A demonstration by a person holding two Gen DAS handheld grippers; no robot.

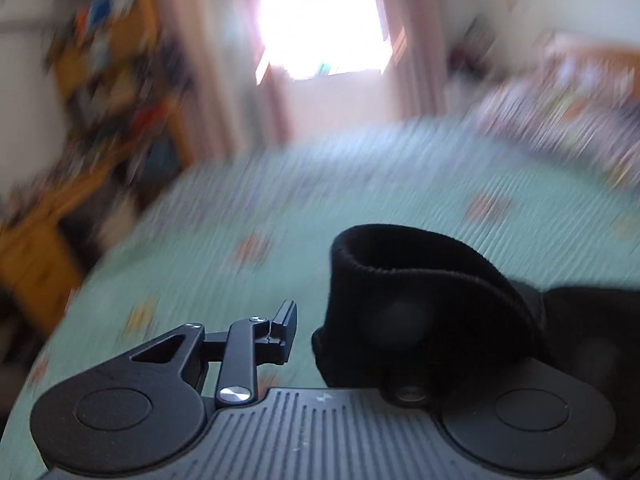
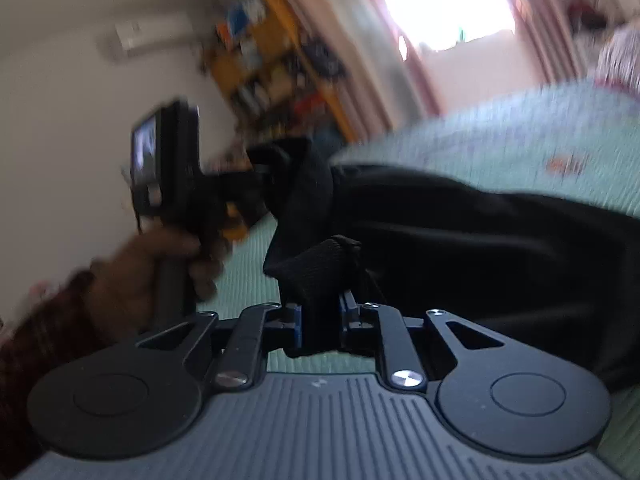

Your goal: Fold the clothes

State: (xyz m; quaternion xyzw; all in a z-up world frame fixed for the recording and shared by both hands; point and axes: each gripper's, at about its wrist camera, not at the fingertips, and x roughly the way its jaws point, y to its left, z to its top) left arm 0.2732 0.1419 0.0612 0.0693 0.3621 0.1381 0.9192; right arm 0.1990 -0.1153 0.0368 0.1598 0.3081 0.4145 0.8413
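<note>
**Now: black garment held up over the green bed**

Leftmost in the right wrist view, a hand (image 2: 160, 264) in a dark reddish sleeve (image 2: 44, 340) grips the handle of the left gripper (image 2: 256, 176), which carries a small lit screen on its back. Its tips meet a bunched edge of the black garment (image 2: 460, 240), though blur hides how the jaws stand there. From that bunch the cloth runs rightward, sagging in broad folds over the pale green bedspread (image 2: 500, 140). At bottom centre, the right gripper (image 2: 320, 320) has a ribbed band of the same cloth between its blue-edged pads; the pads press on the fabric from both sides with only a narrow gap, so it is clamped on the garment.

In the left wrist view, the left finger (image 1: 284, 328) of the left gripper stands bare, apart from the cloth. To its right, a ribbed cuff or hem of the black garment (image 1: 420, 300) curls up and drapes over the other finger, hiding it. Whether anything still pinches the cloth here I cannot tell. Behind lies the green bedspread (image 1: 280, 208), with a blurred yellow shelf (image 1: 112, 60) at left, a bright window (image 1: 320, 28) between pink curtains in the middle, and patterned bedding (image 1: 560, 112) at right.
</note>
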